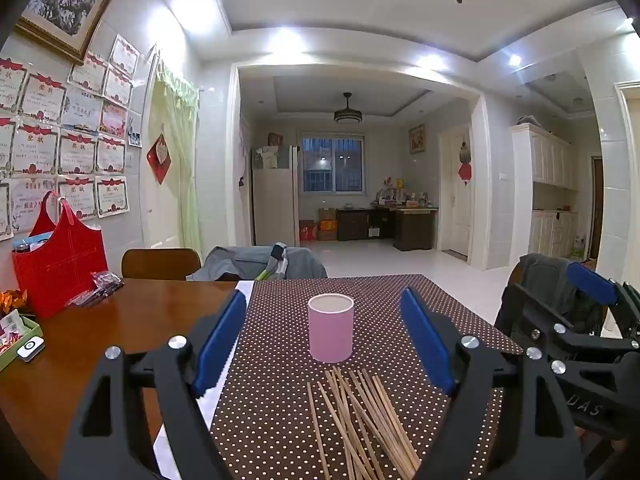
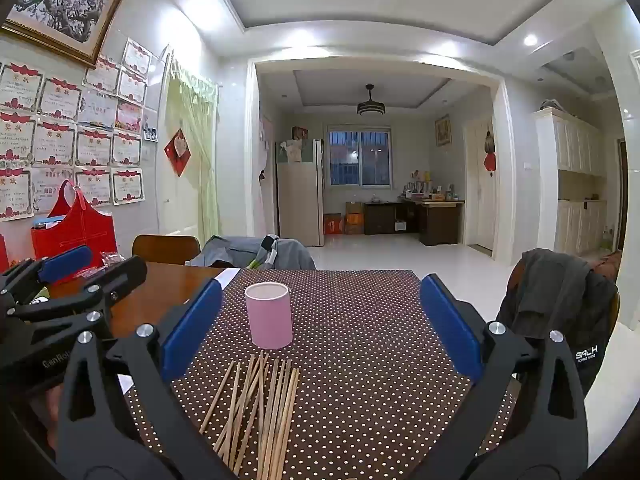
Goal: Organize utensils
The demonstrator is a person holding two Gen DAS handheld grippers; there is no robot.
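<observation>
**Two Open Grippers Hover Over Scattered Chopsticks**

Two hand-held grippers hang above a table, both with blue-padded fingers spread wide and nothing between them. The left hand-held gripper [image 1: 324,340] frames the work area from the left wrist view; the right hand-held gripper [image 2: 320,324] does the same from the right wrist view, where its partner shows at the left edge.

Nearest the cameras, a loose pile of wooden chopsticks [image 1: 362,420] lies flat on a brown cloth with white polka dots [image 1: 280,400], the sticks fanned and crossing one another, their far tips pointing toward the cup. Just beyond those tips, close but apart from them as far as the views show, a pink cylindrical cup [image 1: 331,328] stands upright on the same cloth, its mouth open; what is inside cannot be made out.

To the left of the cloth the bare wooden table [image 1: 120,320] carries a red bag [image 1: 60,264] against the wall, with a small white device [image 1: 31,348] near the table's front edge. Behind the table stands a wooden chair back [image 1: 160,264], and grey clothing [image 1: 260,264] is draped at the far edge. A dark jacket [image 2: 560,292] hangs over a chair on the right. Certificates [image 1: 72,136] cover the left wall below a framed picture [image 1: 68,4]. Farther off, through a wide opening, a refrigerator [image 1: 276,200] stands beside a barred window [image 1: 333,164].
</observation>
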